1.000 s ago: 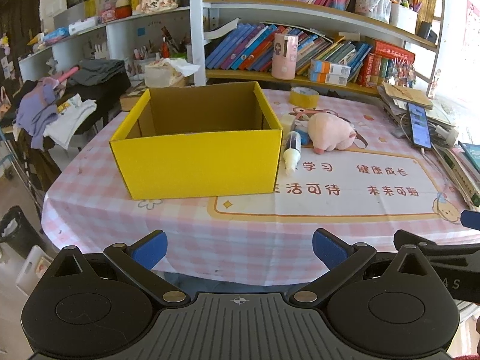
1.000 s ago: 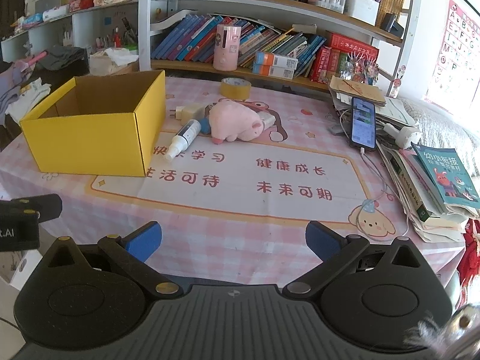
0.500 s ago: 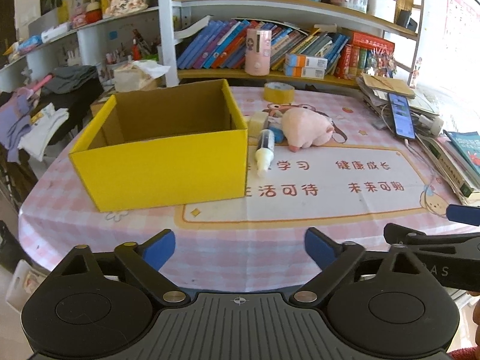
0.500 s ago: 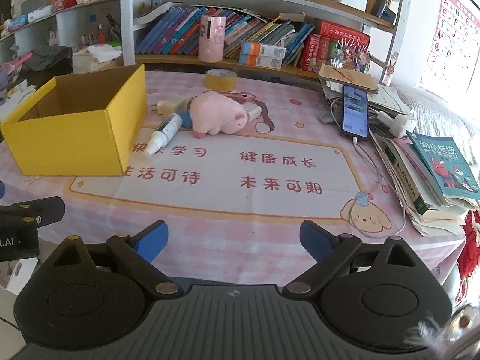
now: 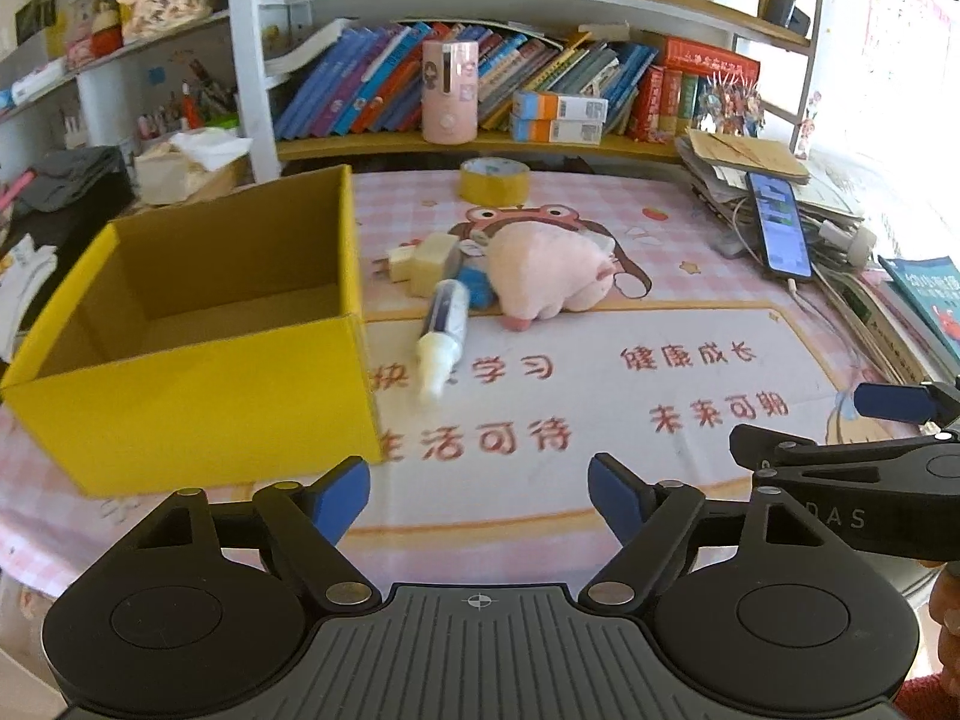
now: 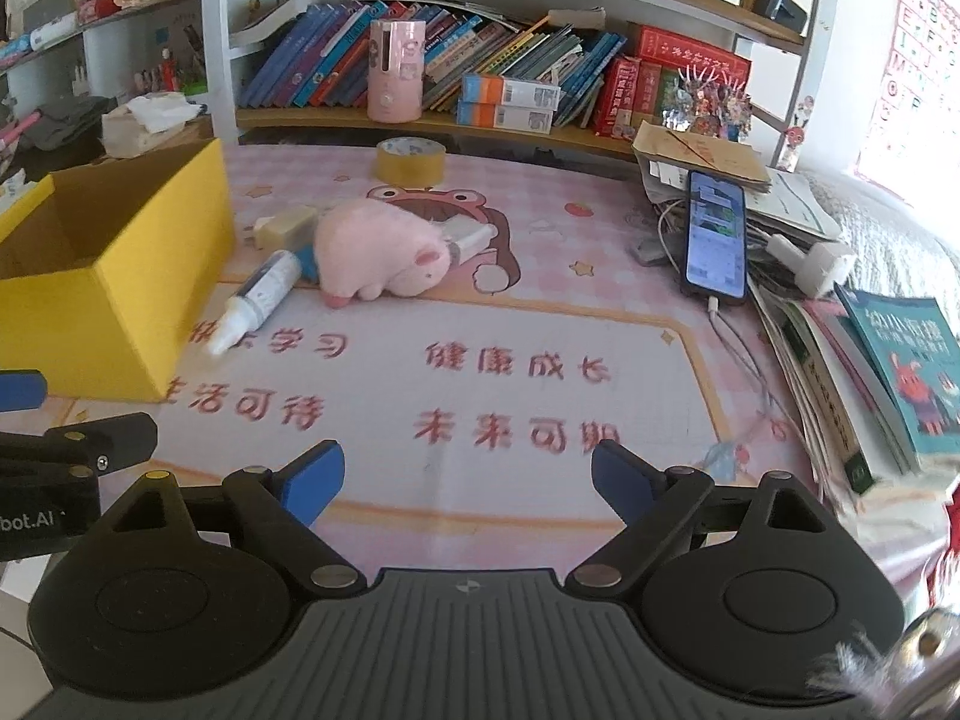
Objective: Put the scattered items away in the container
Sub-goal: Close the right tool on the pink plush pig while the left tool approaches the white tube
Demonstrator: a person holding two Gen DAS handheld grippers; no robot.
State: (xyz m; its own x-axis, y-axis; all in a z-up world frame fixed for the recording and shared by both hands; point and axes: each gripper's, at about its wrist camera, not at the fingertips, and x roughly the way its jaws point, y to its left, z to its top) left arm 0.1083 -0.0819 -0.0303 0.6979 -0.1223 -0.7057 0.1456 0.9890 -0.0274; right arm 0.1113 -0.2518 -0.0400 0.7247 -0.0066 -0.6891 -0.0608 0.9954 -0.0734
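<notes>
Both tools have drifted in over the table edge toward the empty yellow cardboard box [image 5: 198, 354], the left gripper [image 5: 479, 495] and right gripper [image 6: 467, 477] each spread wide and holding nothing, while the pink plush pig [image 6: 378, 261], spray bottle [image 5: 445, 330] and tape roll [image 6: 411, 161] lie uncollected beside it, so tidying seems only now about to begin.

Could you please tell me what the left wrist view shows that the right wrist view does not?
Only the left wrist view shows the bare floor inside the yellow box. Only the right wrist view shows the alphabet poster on the wall. Both share the pink plush pig, the spray bottle, the tape roll, the phone, and open, empty grippers: left gripper, right gripper.
</notes>
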